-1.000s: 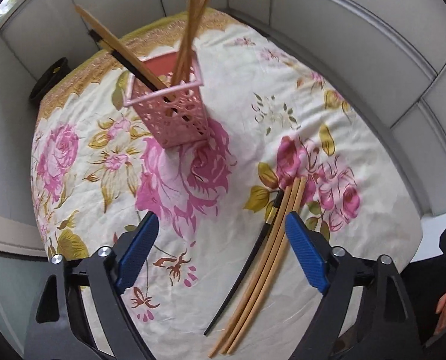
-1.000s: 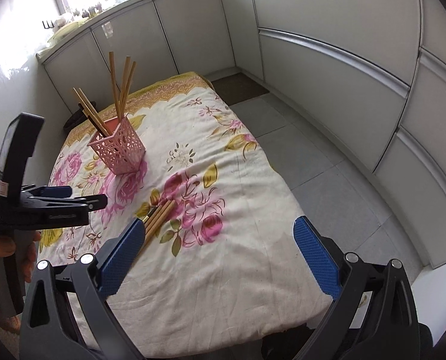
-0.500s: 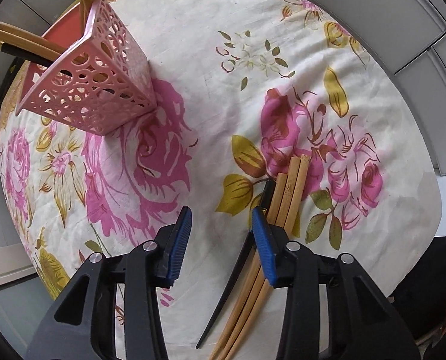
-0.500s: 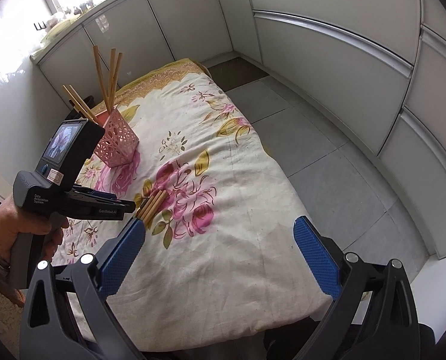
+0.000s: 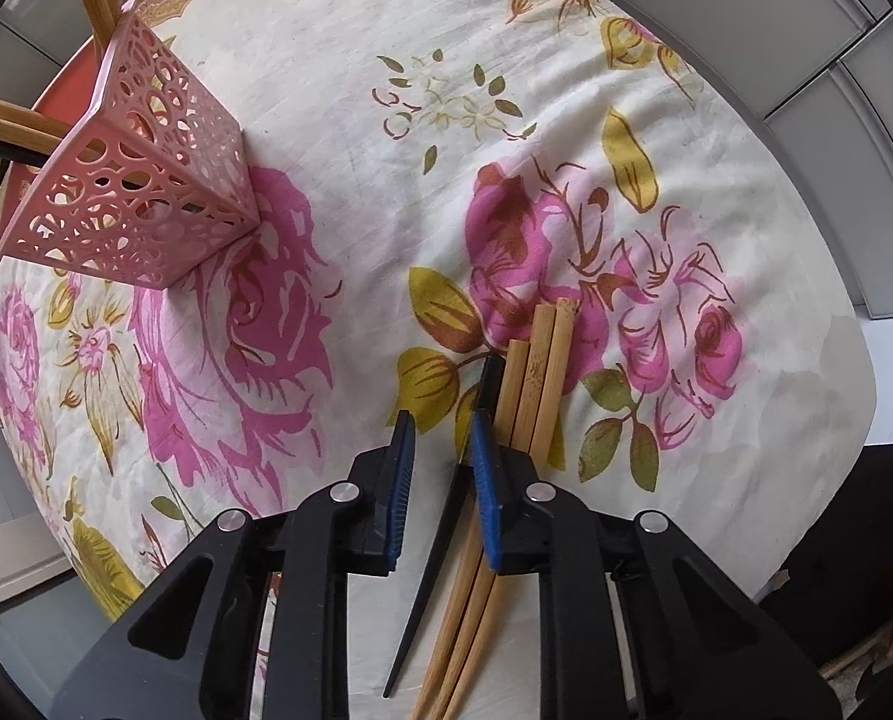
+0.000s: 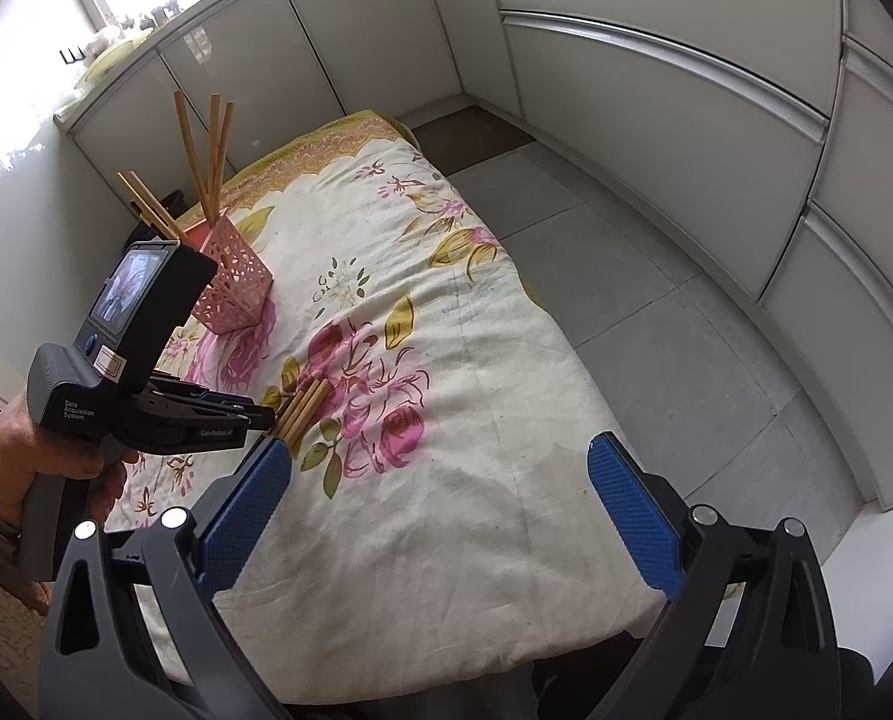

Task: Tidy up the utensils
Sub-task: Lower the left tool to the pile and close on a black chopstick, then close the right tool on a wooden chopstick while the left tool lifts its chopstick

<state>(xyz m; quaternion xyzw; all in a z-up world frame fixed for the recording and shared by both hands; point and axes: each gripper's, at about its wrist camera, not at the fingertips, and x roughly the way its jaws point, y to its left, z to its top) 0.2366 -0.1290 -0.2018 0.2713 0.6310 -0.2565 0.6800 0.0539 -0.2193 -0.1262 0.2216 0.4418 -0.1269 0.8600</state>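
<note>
A pink perforated holder (image 5: 140, 204) stands on the floral cloth (image 5: 338, 120) with several bamboo chopsticks (image 6: 212, 150) in it. A black chopstick (image 5: 446, 516) and three bamboo chopsticks (image 5: 542, 372) lie side by side on the cloth. My left gripper (image 5: 437, 438) is low over them, its jaws narrowed to a small gap, with the black chopstick in the gap beside the right finger; a grip is not clear. It also shows in the right wrist view (image 6: 260, 417). My right gripper (image 6: 440, 480) is wide open and empty, held above the cloth's near end.
The cloth-covered table stands in a corner of white cabinets (image 6: 656, 78), with grey floor tiles (image 6: 686, 330) to its right. A dark object (image 6: 173, 201) sits behind the holder. The cloth's near edge (image 6: 446, 660) drops off just below my right gripper.
My left gripper has dropped and moved forward to the lying chopsticks, and its jaws have narrowed from wide open to a small gap around the black one. My right gripper stays open.
</note>
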